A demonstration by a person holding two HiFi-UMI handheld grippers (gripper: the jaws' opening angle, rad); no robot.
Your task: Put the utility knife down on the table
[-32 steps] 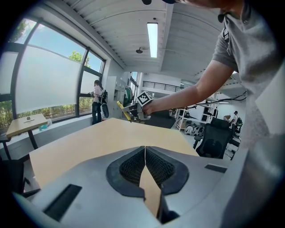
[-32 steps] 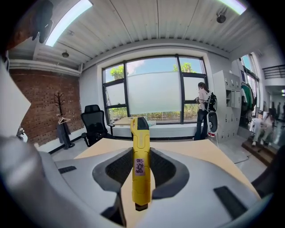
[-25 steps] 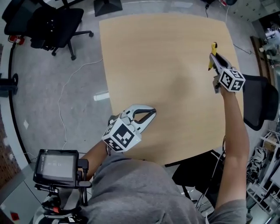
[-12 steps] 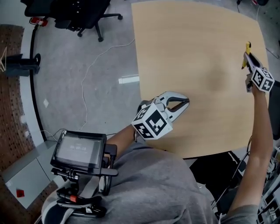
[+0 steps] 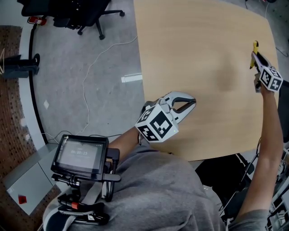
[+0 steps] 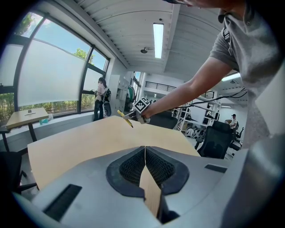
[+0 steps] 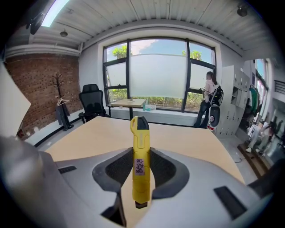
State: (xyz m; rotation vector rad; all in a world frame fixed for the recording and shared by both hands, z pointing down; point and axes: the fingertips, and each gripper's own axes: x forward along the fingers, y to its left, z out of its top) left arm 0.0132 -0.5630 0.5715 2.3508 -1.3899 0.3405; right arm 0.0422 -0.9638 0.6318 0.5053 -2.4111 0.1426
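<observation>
1. The right gripper (image 7: pixel 140 171) is clamped on the yellow utility knife (image 7: pixel 140 153). In the right gripper view both dark pads (image 7: pixel 116 169) press on the sides of the handle. The black-tipped end sticks out past the jaws and the butt end sits back between them.
2. From the head view, the right gripper (image 5: pixel 256 58) is out at the end of a stretched arm, over the far right part of the table (image 5: pixel 203 54). The knife (image 5: pixel 255 46) pokes out beyond the jaw tips.
3. The left gripper view catches the knife (image 6: pixel 125 119) from across the table, tilted with its tip pointing down at the wood. I can't tell if the tip touches the top or hangs just above it.
4. The left gripper (image 6: pixel 145 153) is closed with nothing in it. The pads meet along one thin line, with only bare tabletop (image 6: pixel 80 142) visible behind them.
5. In the head view, the left gripper (image 5: pixel 193 103) sits over the near left part of the table, well apart from the right one, with its marker cube (image 5: pixel 156 124) facing up.
6. Around the table, on the grey floor, are a black office chair (image 5: pixel 74 11) and a thin cable (image 5: pixel 97 58). A small screen on a mount (image 5: pixel 80 153) is close to the person's body.
7. The right gripper view looks across to a big window (image 7: pixel 158 73), another desk (image 7: pixel 127 103), a black chair (image 7: pixel 92 104), a brick wall (image 7: pixel 40 89) and a person (image 7: pixel 209 100) standing at the far side.
</observation>
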